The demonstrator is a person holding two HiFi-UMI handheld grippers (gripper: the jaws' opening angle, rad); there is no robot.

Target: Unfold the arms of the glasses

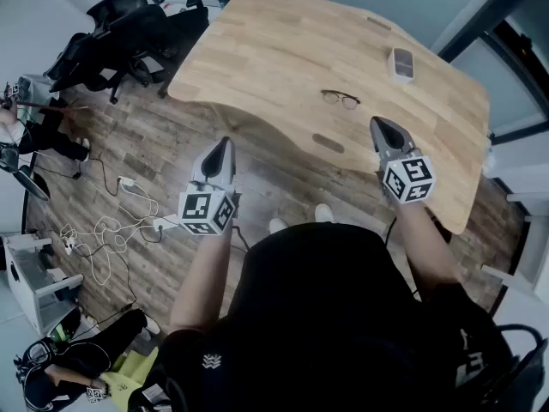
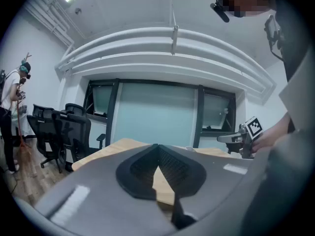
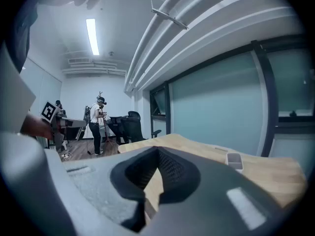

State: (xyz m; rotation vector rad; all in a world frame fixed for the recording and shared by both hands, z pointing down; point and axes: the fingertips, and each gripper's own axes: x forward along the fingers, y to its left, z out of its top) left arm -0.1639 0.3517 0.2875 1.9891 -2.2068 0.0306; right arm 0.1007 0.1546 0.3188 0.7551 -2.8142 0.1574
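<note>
- Wooden table (image 1: 274, 50) is bearing the glasses (image 1: 340, 99), lying crosswise.
- Left gripper (image 1: 223, 144) and right gripper (image 1: 379, 125), both clenched empty, are hovering short of them, right nearer.

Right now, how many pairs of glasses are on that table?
1: the thin dark-framed glasses lie midway across the light wooden table, near a small grey box. None seem hidden.

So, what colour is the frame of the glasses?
Dark and thin; the glasses show best in the head view.
</note>
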